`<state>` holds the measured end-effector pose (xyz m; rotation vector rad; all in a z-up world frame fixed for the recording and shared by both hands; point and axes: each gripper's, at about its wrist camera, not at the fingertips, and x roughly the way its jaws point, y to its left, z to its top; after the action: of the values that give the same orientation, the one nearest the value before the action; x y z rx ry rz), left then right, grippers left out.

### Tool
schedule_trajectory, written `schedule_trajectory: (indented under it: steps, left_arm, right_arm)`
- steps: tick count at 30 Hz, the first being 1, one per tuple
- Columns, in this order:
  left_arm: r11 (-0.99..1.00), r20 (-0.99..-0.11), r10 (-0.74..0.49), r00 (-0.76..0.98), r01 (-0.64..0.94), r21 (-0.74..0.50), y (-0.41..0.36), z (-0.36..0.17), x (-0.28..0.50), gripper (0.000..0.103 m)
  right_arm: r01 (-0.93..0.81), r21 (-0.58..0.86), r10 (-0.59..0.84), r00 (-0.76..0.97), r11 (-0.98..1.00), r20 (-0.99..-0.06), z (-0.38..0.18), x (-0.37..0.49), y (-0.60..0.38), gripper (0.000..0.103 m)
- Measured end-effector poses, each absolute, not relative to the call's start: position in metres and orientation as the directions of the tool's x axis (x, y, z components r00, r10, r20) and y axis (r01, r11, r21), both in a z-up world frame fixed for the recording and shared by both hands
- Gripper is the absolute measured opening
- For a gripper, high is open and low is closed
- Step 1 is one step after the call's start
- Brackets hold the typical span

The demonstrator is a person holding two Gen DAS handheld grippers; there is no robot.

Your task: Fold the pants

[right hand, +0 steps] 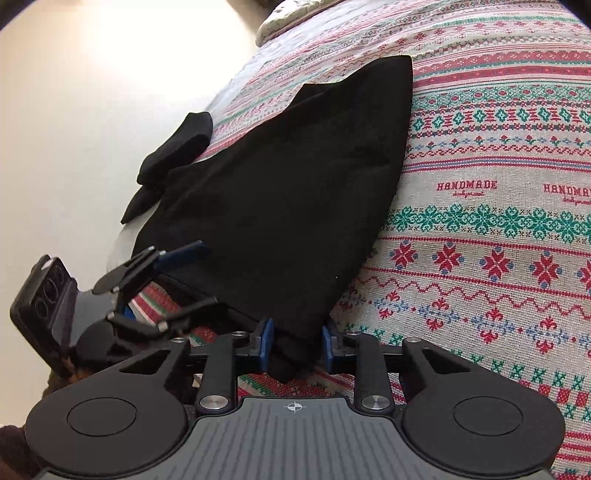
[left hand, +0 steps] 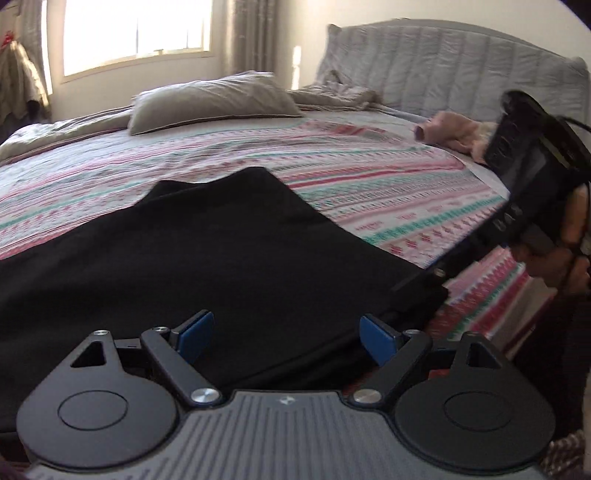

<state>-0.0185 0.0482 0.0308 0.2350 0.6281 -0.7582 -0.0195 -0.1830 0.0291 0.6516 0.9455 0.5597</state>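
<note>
The left gripper (left hand: pixel 286 338) is spread wide, the black pants (left hand: pixel 207 258) on the bed (left hand: pixel 388 192) just ahead of it. The right gripper (right hand: pixel 297 349) pinches their near corner. Soft, limp cloth; hold edges.

The black fabric pants (left hand: pixel 207 251) lie on the striped patterned bedspread (left hand: pixel 369 177). The left gripper (left hand: pixel 286 334) hangs open over their near edge, blue pads (left hand: pixel 195 334) apart.

Home bedroom, patterned bedspread (left hand: pixel 229 162), grey pillow (left hand: pixel 214 101), padded headboard (left hand: pixel 443 66), curtained window (left hand: pixel 136 33)
</note>
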Motion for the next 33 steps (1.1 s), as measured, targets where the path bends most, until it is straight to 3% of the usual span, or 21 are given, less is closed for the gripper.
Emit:
schedule_trajectory:
  steps: [6, 11, 21, 23, 25, 28, 29, 33]
  left_arm:
    - [0.59, -0.602, -0.63, 0.49, 0.806, 0.038, 0.005, 0.03, -0.045, 0.1]
    - [0.615, -0.59, -0.595, 0.546, 0.781, 0.103, -0.014, 0.027, -0.042, 0.099]
    - [0.681, -0.611, -0.487, 0.624, 0.71, 0.182, -0.026, 0.011, -0.04, 0.072]
    - [0.692, -0.604, -0.463, 0.648, 0.691, 0.211, -0.026, 0.009, -0.042, 0.064]
    - [0.707, -0.598, -0.432, 0.675, 0.665, 0.24, -0.025, 0.007, -0.043, 0.046]
    - [0.721, -0.603, -0.417, 0.681, 0.651, 0.236, -0.02, 0.004, -0.041, 0.04]
    - [0.727, -0.602, -0.414, 0.682, 0.646, 0.232, -0.017, 0.005, -0.042, 0.039]
    - [0.748, -0.601, -0.41, 0.687, 0.63, 0.21, -0.014, 0.007, -0.044, 0.034]
  right_arm:
    - [-0.165, 0.781, 0.735, 0.497, 0.602, -0.462, 0.045, -0.013, -0.189, 0.021]
    - [-0.187, 0.792, 0.753, 0.493, 0.581, -0.436, 0.053, -0.004, -0.186, 0.021]
    - [-0.168, 0.839, 0.794, 0.46, 0.518, -0.398, 0.04, 0.007, -0.195, 0.024]
    - [-0.171, 0.843, 0.797, 0.462, 0.51, -0.388, 0.041, 0.008, -0.199, 0.024]
    - [-0.174, 0.839, 0.788, 0.482, 0.515, -0.383, 0.043, 0.008, -0.204, 0.024]
    - [-0.139, 0.82, 0.729, 0.555, 0.555, -0.4, 0.046, 0.01, -0.219, 0.04]
    - [-0.126, 0.8, 0.697, 0.58, 0.587, -0.421, 0.046, 0.011, -0.223, 0.052]
    - [-0.037, 0.724, 0.578, 0.632, 0.688, -0.517, 0.038, 0.029, -0.235, 0.056]
